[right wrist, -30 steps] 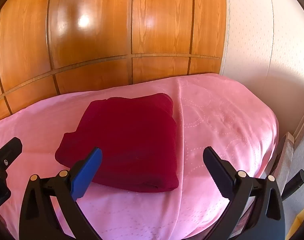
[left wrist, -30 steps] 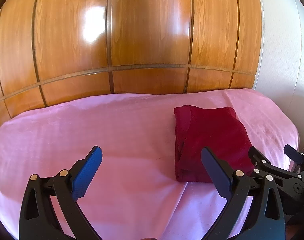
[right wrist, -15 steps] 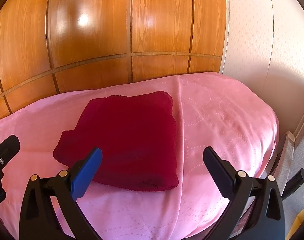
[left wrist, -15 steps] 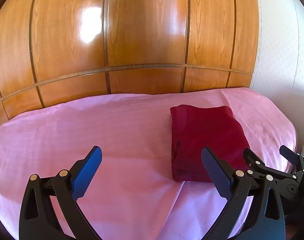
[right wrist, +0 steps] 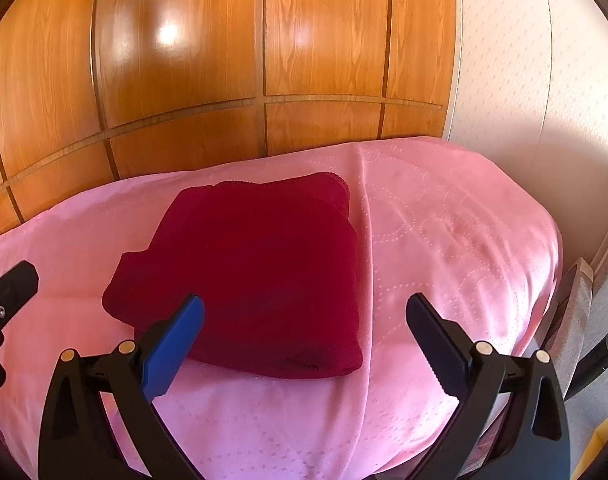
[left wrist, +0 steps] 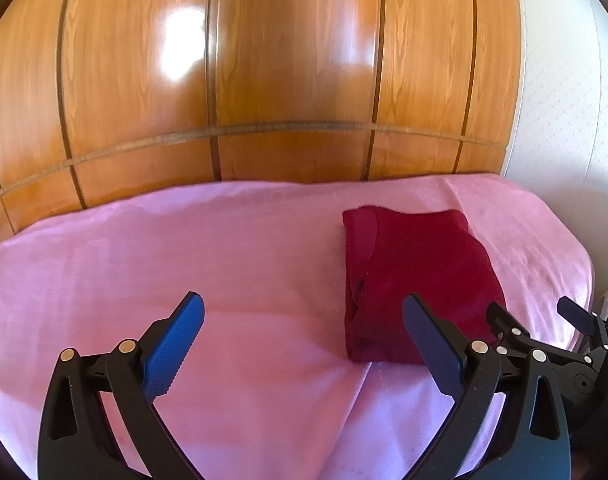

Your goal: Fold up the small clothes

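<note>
Garment [right wrist: 256, 268]: soft dark-red knit, lying folded into a compact, roughly rectangular stack on the pink bedspread [right wrist: 444, 248], toward the right end of the bed and near the wooden headboard panels [right wrist: 208, 60].

Handling, judged from looks: light, limp, no stiffness of its own; layers would likely slide over one another and the stack would sag if lifted by one corner. Plush cover under it should give some friction, so dragging may bunch the bottom layer. Not fragile.

Where to take hold: the thick folded near edge, pinching through all layers at two spaced points, one per gripper; or a scoop under the near corners. The left edge in the left wrist view shows loose layer ends and a band or hem, a poor place for a single pinch.

Appearance: fine ribbed or terry-like texture, scalloped trim along the far edge in the right wrist view. Near right corner rounded and bulky. Garment type not certain from these views; possibly a small jumper.

Left gripper [left wrist: 304, 332]: fingers spread wide, holding nothing, over bare bedspread to the left of the garment.

Right gripper [right wrist: 306, 330]: fingers spread wide, empty, in front of the garment's near edge, not touching it as far as can be seen.

Fold looks complete or nearly so.
</note>
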`<action>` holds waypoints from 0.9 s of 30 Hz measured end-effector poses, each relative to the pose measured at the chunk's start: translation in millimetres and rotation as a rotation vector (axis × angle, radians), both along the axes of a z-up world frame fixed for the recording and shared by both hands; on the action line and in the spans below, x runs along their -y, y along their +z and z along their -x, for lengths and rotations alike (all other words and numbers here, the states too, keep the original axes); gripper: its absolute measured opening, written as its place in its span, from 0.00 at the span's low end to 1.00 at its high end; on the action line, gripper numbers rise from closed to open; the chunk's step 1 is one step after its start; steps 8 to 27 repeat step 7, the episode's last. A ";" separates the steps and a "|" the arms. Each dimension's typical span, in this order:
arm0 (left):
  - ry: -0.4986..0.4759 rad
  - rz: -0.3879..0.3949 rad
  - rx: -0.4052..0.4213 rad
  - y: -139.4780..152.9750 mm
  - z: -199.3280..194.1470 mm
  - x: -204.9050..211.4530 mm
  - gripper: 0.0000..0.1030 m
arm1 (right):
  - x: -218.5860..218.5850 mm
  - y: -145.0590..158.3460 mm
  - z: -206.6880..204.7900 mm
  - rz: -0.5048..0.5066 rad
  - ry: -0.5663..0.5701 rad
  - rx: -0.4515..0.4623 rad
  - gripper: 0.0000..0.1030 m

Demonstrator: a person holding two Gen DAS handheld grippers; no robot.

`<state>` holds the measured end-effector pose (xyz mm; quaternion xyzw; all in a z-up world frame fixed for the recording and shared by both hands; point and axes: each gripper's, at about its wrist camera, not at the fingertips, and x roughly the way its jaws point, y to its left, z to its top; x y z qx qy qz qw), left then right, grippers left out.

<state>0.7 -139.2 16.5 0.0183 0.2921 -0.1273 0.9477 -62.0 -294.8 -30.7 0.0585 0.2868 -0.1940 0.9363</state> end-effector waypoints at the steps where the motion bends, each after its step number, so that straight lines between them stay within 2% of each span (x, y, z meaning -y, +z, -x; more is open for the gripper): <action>1: 0.002 0.000 -0.006 -1.1 -2.7 -1.3 0.96 | -0.2 0.6 0.4 -0.002 0.000 0.003 0.98; 6: 0.023 -0.027 -0.010 -6.1 -4.8 -2.0 0.96 | -0.3 2.2 -1.9 0.003 0.006 0.005 0.98; 27: 0.024 -0.028 -0.017 -7.8 -5.4 -2.3 0.96 | -0.7 2.7 -2.9 0.004 0.006 0.003 0.98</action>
